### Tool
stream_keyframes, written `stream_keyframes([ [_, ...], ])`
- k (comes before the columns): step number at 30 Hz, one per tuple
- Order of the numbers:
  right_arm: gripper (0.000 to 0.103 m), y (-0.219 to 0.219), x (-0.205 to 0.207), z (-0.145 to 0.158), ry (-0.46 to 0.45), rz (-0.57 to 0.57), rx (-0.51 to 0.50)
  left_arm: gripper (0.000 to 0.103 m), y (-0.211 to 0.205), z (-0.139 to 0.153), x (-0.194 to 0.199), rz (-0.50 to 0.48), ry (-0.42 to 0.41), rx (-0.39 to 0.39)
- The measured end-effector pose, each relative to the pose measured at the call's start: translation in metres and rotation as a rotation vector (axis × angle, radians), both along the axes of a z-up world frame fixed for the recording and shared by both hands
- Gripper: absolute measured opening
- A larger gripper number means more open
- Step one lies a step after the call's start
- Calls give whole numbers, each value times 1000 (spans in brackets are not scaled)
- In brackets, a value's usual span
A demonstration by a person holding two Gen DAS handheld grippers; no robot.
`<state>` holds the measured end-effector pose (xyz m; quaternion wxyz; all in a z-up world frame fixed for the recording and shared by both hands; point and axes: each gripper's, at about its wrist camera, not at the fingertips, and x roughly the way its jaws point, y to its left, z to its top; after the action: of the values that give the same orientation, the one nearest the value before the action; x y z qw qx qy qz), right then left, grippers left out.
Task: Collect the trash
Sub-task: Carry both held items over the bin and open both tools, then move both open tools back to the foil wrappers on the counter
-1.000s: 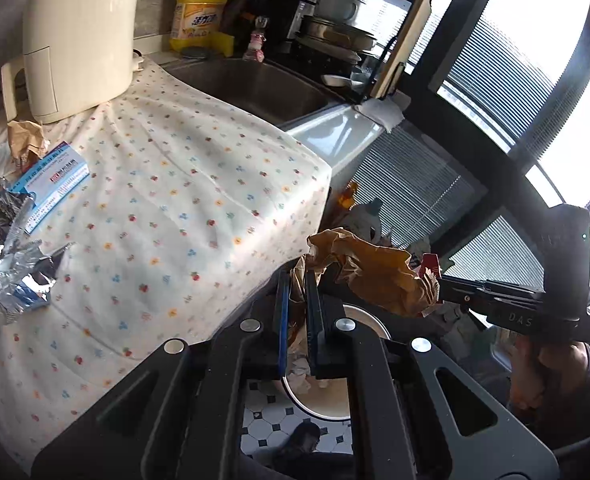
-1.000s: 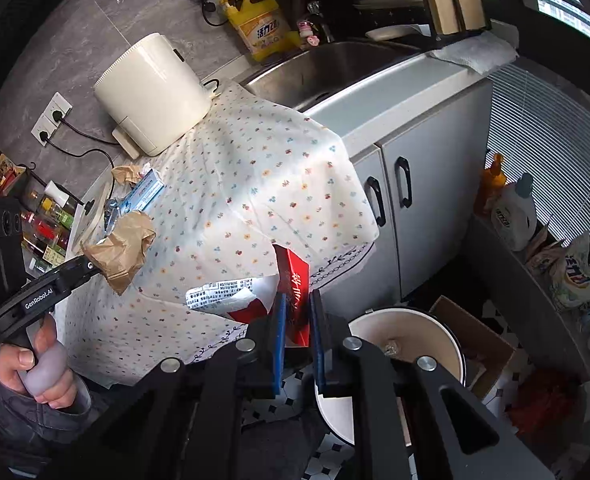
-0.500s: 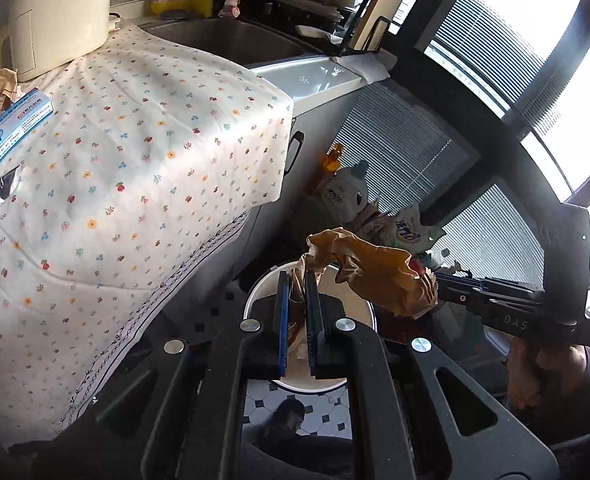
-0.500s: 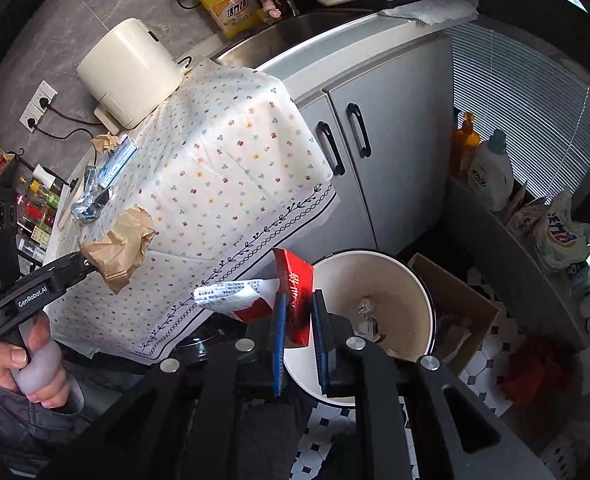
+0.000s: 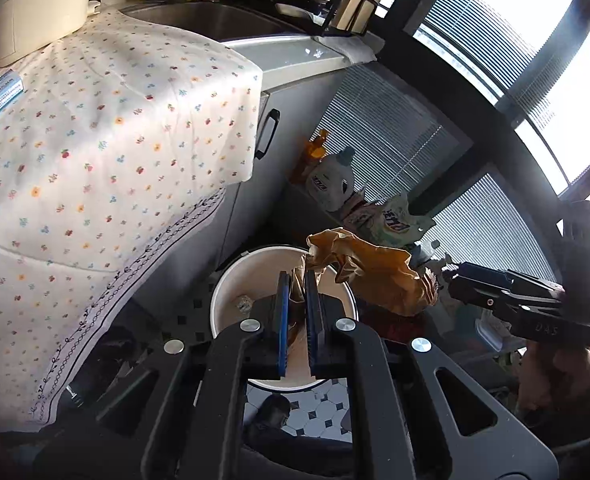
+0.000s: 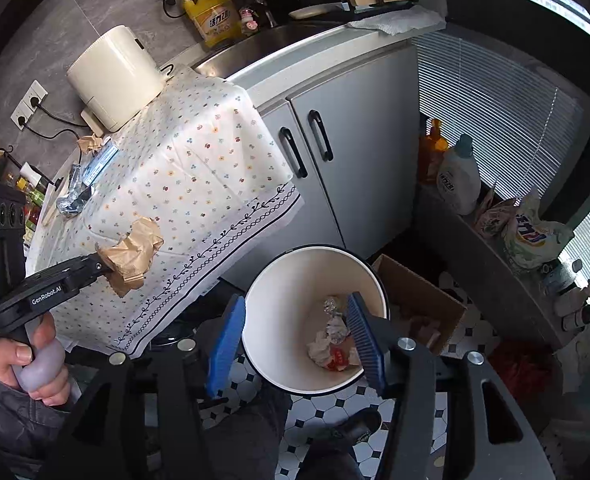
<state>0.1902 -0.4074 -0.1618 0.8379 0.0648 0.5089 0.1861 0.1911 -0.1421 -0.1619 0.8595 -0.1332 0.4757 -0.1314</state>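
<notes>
The crumpled brown paper bag [image 5: 375, 276] hangs pinched between the left gripper [image 5: 297, 312]'s blue fingers, above the white trash bin [image 6: 279, 280] on the tiled floor. The right gripper [image 6: 295, 340] is spread wide and empty over the bin, where crumpled wrappers [image 6: 333, 344] lie. To do this well, bring the bag over the bin's middle before spreading the fingers, since its bulk overhangs the rim.

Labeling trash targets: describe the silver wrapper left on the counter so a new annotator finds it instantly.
Start at the floral tablecloth beside the sink. At its far left edge, past the blue-and-white packet, lies the crumpled foil wrapper. It is the only shiny silver piece on the cloth.
</notes>
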Motion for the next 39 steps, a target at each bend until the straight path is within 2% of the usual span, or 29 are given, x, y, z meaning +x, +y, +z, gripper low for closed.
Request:
stream_keyframes([
  [9, 62, -34, -9, 6, -16, -74, -26, 8, -28, -9, 10, -49, 12, -16],
  [11, 64, -36, -9, 6, -19, -84, -30, 14, -29, -7, 11, -52, 8, -17],
  [12, 64, -36, -9, 6, -21, -89, -31, 24, -28, -6, 12, -54, 6, -17],
  [13, 66, -36, -8, 7, -23, -92, -31, 42, -27, -4, 12, -54, 0, -13],
  [15, 71, -33, -7, 9, -35, -96, -34, 66, -24, 3, 10, -45, -31, -3],
  [19, 89, -21, -2, 17, -86, -104, -49, 80, -13, 17, 9, -38, -65, 10],
  [21, 95, -14, 3, 22, -107, -104, -47, 85, -5, 24, 8, -22, -80, 24],
  [28, 95, 28, 26, 34, -114, -69, -2, 93, 41, 47, 5, 56, -125, 57],
  [39, 95, 129, 55, 51, -134, 83, 24, 97, 137, 68, -11, 234, -158, 78],
])
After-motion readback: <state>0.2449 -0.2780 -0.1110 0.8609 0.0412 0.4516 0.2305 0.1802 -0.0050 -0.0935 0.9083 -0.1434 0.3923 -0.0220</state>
